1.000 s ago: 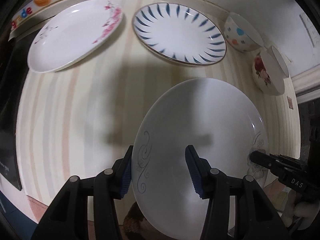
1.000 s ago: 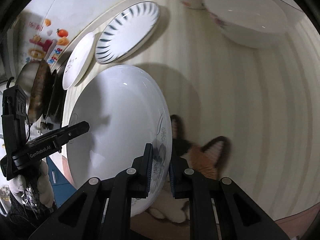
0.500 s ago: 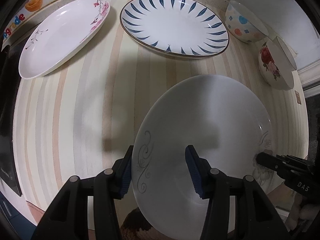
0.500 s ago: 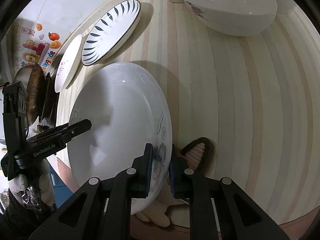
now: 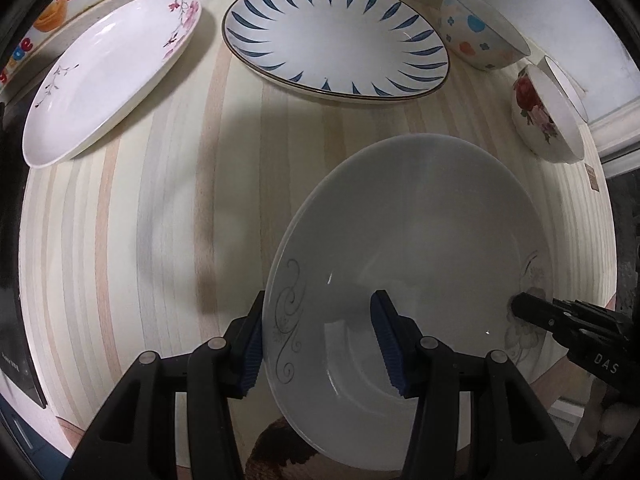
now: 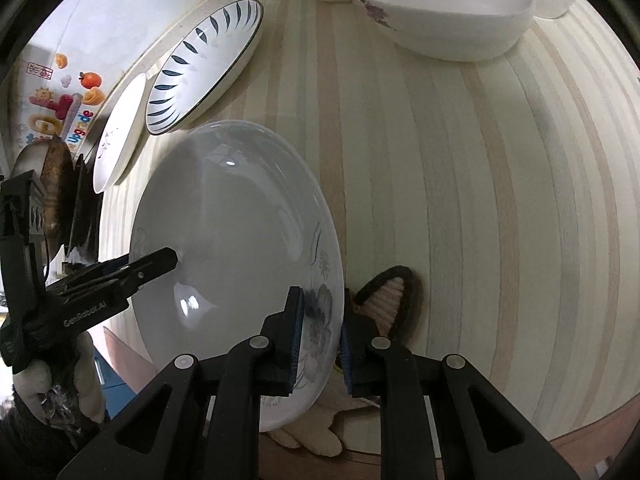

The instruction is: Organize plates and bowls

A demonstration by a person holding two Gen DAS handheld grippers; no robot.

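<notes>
A large white plate with grey floral marks (image 5: 416, 240) (image 6: 236, 224) is held above the striped table between both grippers. My right gripper (image 6: 318, 332) is shut on its flowered rim. My left gripper (image 5: 320, 344) is open, its jaws standing wide on either side of the opposite rim. A blue-striped plate (image 5: 336, 36) (image 6: 204, 64) and a pink-blossom plate (image 5: 108, 68) (image 6: 120, 136) lie at the back. A dotted bowl (image 5: 480, 28), a rose bowl (image 5: 548, 116) and a white bowl (image 6: 440, 8) stand at the back right.
The striped table (image 5: 160, 220) runs to a wall at the back. A dark appliance (image 5: 12, 280) is at the left edge. A cat-shaped mat (image 6: 388, 296) lies at the near table edge. A dark pan (image 6: 56, 184) stands at the far left.
Both grippers have carried the white plate forward over the table; the back plates and bowls now look nearer. The grip on the plate is unchanged.
</notes>
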